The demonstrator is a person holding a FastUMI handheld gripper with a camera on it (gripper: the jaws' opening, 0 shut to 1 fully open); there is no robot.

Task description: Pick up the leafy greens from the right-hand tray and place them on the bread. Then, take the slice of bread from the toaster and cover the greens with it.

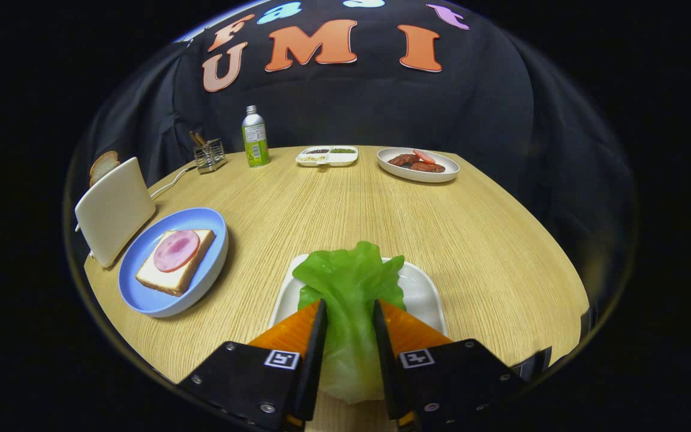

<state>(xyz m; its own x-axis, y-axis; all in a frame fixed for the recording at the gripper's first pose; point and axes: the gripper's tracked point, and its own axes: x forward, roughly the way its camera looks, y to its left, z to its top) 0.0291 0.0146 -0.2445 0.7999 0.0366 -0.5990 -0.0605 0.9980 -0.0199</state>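
Observation:
A green lettuce leaf stands between my fingers, and my gripper is shut on its lower stem part. The leaf's frilly top spreads over the white tray just ahead of the fingers. To the left, a blue plate holds a slice of bread topped with a round pink ham slice. Behind that plate stands a white toaster with a bread slice poking out of its top.
At the far side of the wooden table are a green bottle, a wire holder, a divided white dish and a white plate with meat patties. The toaster's cord trails back.

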